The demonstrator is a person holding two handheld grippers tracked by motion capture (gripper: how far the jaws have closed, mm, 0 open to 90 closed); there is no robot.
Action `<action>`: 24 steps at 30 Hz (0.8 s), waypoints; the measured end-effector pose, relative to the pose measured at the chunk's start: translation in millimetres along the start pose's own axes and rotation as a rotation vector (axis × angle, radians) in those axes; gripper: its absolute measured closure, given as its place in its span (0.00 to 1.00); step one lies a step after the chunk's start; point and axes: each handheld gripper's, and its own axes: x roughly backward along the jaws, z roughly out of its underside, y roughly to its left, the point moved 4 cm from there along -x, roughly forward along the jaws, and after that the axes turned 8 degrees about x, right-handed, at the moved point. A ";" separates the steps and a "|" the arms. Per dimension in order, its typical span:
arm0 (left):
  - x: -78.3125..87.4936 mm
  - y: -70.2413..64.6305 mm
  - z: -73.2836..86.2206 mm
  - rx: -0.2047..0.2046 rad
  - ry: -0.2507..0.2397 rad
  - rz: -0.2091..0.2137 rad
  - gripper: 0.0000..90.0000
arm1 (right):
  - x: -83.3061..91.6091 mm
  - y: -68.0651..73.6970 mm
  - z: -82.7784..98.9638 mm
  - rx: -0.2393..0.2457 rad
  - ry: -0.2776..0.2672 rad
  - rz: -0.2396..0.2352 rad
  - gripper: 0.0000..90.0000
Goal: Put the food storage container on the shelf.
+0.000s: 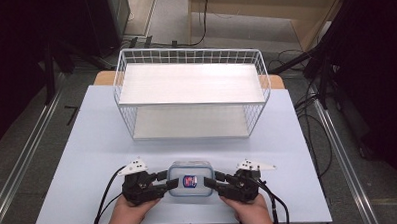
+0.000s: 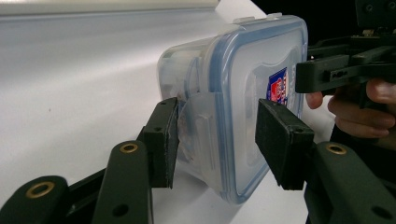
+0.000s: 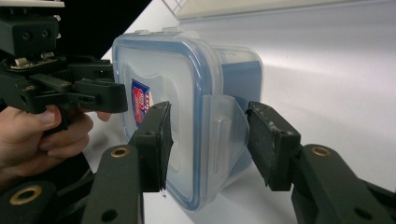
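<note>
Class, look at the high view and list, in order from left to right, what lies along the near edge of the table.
Left black claw → clear rectangular plastic food box with a blue-rimmed lid → right black claw, all on the pale blue table.

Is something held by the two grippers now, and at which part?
Both straddle the plastic box at its side latch flaps: left gripper at one end, right gripper at the other. Whether their pads press cannot be told.
</note>
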 end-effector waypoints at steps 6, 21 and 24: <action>4.5 -6.4 -3.3 -0.053 -0.048 -0.006 0.57 | 4.2 3.9 -4.4 0.046 -0.034 0.011 0.58; 19.6 -26.5 -19.8 -0.159 -0.159 -0.020 0.57 | 18.5 18.8 -25.0 0.156 -0.149 0.027 0.57; 25.3 -30.8 -26.7 -0.186 -0.189 -0.017 0.57 | 21.6 23.5 -33.0 0.181 -0.171 0.031 0.57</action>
